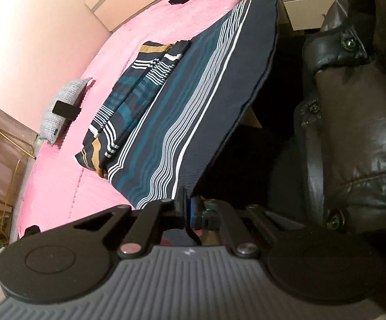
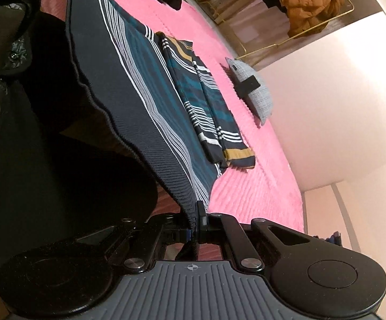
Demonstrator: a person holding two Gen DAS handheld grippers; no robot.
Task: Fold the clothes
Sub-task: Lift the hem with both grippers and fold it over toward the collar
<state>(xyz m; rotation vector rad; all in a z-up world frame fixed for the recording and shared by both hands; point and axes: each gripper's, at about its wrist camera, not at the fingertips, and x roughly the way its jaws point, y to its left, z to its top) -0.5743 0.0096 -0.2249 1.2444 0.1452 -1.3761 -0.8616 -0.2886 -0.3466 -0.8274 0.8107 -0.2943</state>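
Hem of the striped sweater is pinched by left claw and right claw; its body stretches away over the pink bed, sleeves seemingly folded in.

Dim warm indoor light, deep shadows under the lifted cloth, strong fisheye bending, soft edges.

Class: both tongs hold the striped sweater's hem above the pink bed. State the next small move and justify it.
Probably carry the hem forward over the folded sleeves. The left tongs and right tongs are shut on the striped sweater, its hem lifted while the sleeves already lie folded across it on the pink blanket.
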